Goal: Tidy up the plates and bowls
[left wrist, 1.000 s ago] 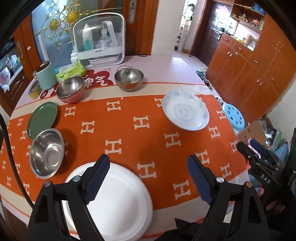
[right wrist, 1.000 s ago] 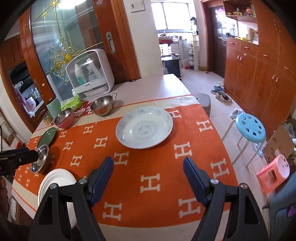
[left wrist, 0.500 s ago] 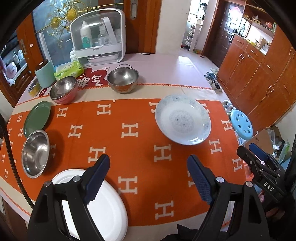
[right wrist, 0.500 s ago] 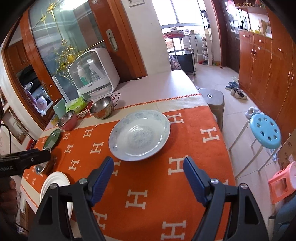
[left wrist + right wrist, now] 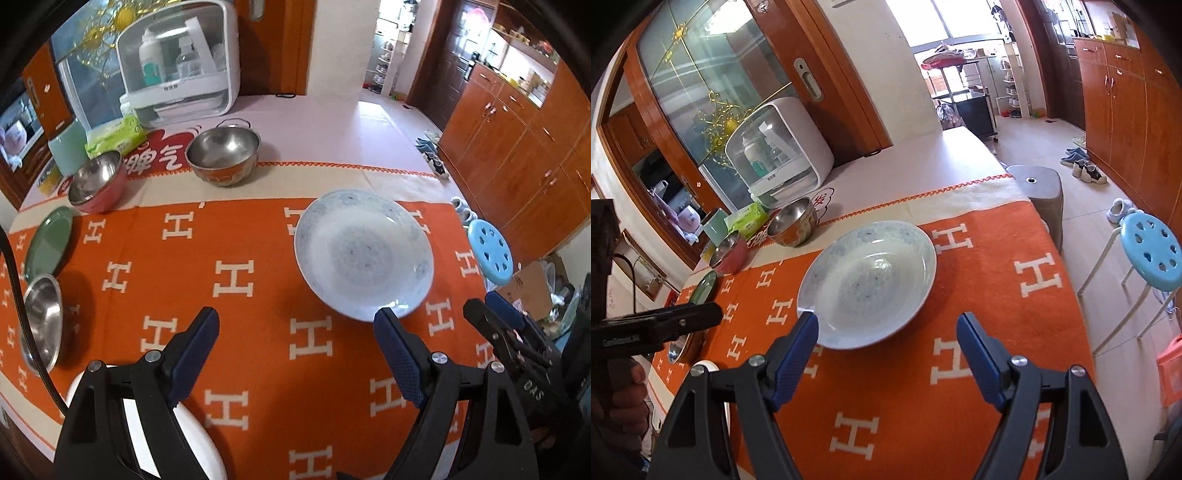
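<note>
The blue-patterned porcelain plate [image 5: 868, 284] lies on the orange blanket [image 5: 240, 314] covering the surface. Right gripper [image 5: 886, 328] hangs at its near rim, jaws spread and empty; left gripper [image 5: 297, 325] hangs to its near left, jaws likewise spread. Beyond the plate stand two steel bowls [image 5: 223, 155] [image 5: 96, 181]; far left of it lie a green plate [image 5: 50, 240], another steel bowl [image 5: 40, 323] and a white plate [image 5: 177, 443].

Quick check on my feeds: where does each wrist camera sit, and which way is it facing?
Left wrist: on the left gripper, angled down at the orange tablecloth; its open fingers show, right gripper at the right edge.
Right wrist: on the right gripper, facing the blue-patterned plate; a hand shows at left.
Shared: plate, steel bowls, blue stool.
</note>
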`<act>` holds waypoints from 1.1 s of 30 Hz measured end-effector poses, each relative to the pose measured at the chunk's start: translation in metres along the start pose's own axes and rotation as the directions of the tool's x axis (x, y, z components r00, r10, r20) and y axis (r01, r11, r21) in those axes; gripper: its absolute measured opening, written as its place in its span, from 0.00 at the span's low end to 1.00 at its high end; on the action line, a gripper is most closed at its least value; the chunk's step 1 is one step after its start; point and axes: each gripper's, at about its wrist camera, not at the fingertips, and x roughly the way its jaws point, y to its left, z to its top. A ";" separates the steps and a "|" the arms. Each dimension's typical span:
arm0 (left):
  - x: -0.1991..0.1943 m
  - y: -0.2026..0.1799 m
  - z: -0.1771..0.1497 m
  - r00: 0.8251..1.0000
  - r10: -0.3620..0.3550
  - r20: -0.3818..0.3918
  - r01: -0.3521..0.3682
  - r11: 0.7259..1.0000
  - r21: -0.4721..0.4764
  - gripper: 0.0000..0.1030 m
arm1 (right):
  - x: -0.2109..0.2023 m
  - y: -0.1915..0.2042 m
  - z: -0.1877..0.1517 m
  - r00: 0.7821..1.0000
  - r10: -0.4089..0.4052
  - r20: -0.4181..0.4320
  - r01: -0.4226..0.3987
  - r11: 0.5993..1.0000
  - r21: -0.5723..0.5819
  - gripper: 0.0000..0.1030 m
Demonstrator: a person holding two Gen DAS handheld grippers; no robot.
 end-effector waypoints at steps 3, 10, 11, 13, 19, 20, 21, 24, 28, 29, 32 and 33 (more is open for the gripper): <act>0.022 0.002 0.004 1.000 -0.015 -0.011 0.014 0.999 -0.037 0.82 | 0.011 -0.006 0.000 1.000 0.018 0.001 -0.019 1.000 0.008 0.76; 0.070 0.001 0.013 0.998 -0.012 -0.064 0.009 0.998 -0.055 0.82 | 0.039 -0.023 0.001 0.995 0.095 -0.011 -0.094 0.994 0.048 0.76; 0.075 0.000 0.014 0.998 -0.009 -0.066 0.006 0.999 -0.051 0.82 | 0.041 -0.025 0.000 0.994 0.109 -0.010 -0.109 0.993 0.055 0.76; 0.088 -0.001 0.015 0.997 -0.002 -0.079 -0.002 0.999 -0.047 0.82 | 0.046 -0.027 0.000 0.992 0.126 -0.016 -0.125 0.991 0.057 0.75; 0.115 -0.005 0.017 0.992 -0.016 -0.121 0.012 0.999 -0.031 0.82 | 0.063 -0.027 -0.001 0.988 0.150 -0.040 -0.148 0.988 0.041 0.75; 0.118 -0.006 0.017 0.992 -0.018 -0.126 0.015 1.000 -0.026 0.82 | 0.065 -0.028 -0.002 0.987 0.156 -0.041 -0.154 0.987 0.043 0.75; 0.120 -0.007 0.017 0.992 -0.016 -0.126 0.014 1.000 -0.022 0.82 | 0.067 -0.029 -0.002 0.986 0.160 -0.044 -0.158 0.986 0.046 0.75; 0.125 -0.007 0.018 0.992 -0.024 -0.122 0.022 1.000 -0.021 0.82 | 0.074 -0.032 -0.004 0.985 0.163 -0.057 -0.159 0.986 0.056 0.70; 0.129 -0.004 0.019 0.992 -0.044 -0.116 0.040 0.998 -0.038 0.82 | 0.080 -0.034 -0.004 0.985 0.157 -0.072 -0.153 0.986 0.067 0.61; 0.130 -0.004 0.019 0.992 -0.048 -0.117 0.044 0.998 -0.043 0.80 | 0.081 -0.034 -0.005 0.985 0.156 -0.072 -0.151 0.986 0.070 0.58; 0.132 -0.004 0.018 0.991 -0.058 -0.120 0.052 0.997 -0.055 0.76 | 0.081 -0.035 -0.005 0.986 0.155 -0.063 -0.150 0.986 0.075 0.56; 0.133 -0.004 0.018 0.991 -0.061 -0.121 0.054 0.997 -0.057 0.74 | 0.082 -0.036 -0.005 0.987 0.151 -0.060 -0.147 0.986 0.073 0.54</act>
